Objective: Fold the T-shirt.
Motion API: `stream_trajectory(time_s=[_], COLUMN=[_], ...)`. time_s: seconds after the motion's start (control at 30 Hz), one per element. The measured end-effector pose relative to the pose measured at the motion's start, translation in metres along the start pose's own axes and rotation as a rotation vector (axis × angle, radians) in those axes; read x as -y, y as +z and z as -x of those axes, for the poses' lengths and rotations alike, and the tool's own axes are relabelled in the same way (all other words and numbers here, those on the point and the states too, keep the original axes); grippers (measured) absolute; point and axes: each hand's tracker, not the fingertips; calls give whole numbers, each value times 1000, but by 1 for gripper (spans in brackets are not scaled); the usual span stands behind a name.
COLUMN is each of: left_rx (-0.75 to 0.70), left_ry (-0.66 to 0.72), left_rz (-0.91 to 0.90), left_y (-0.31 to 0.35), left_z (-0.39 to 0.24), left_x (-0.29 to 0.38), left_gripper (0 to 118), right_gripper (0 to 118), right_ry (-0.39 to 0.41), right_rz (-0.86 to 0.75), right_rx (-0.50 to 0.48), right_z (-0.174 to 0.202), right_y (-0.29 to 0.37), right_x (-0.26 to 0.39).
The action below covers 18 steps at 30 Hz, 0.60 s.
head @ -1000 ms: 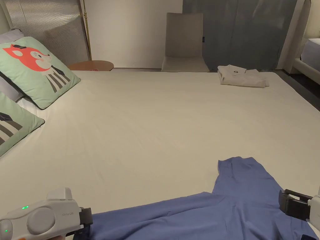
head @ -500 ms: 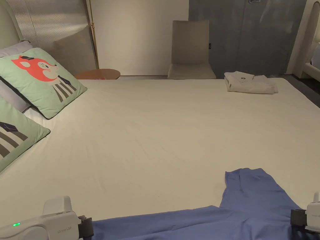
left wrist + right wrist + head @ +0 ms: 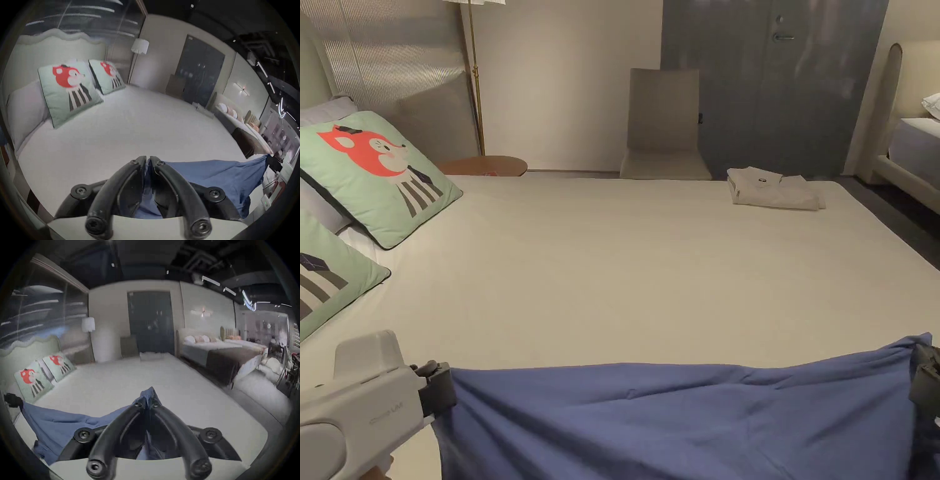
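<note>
A blue T-shirt (image 3: 675,419) hangs stretched wide above the near edge of the white bed (image 3: 650,269). My left gripper (image 3: 440,390) is shut on its left corner, and in the left gripper view blue cloth (image 3: 211,175) runs between the closed jaws of the left gripper (image 3: 148,160). At the far right my right gripper (image 3: 925,375) is shut on the other corner. The right gripper view has a tuft of the T-shirt (image 3: 148,394) poking past the closed tips of the right gripper (image 3: 149,402). The shirt's lower part falls out of sight below.
Two green cushions (image 3: 375,169) with a red animal print lean at the bed's left side. A folded white garment (image 3: 772,189) lies at the far right corner. Beyond stand a beige chair (image 3: 665,125), a round wooden side table (image 3: 484,165) and a second bed (image 3: 915,156).
Both grippers have risen and lifted the T-shirt off the bed; it was lying flat with a sleeve spread out, and now it hangs taut between them. The head camera has tilted.
</note>
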Motion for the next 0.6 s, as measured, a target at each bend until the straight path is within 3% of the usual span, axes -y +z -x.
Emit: stream_trajectory(time_s=[0.3,0.6], left_rx=[34,97], left_ry=[16,-46], left_rz=[-228,-380], left_y=[56,69], left_z=[-3,-32], left_x=[-50,-166], left_gripper=[4,4], right_gripper=[3,3], right_ry=[1,26], right_rz=[-230,-355], right_rx=[-15,-36], right_z=[9,30], right_y=[64,53], right_x=[-66,-181])
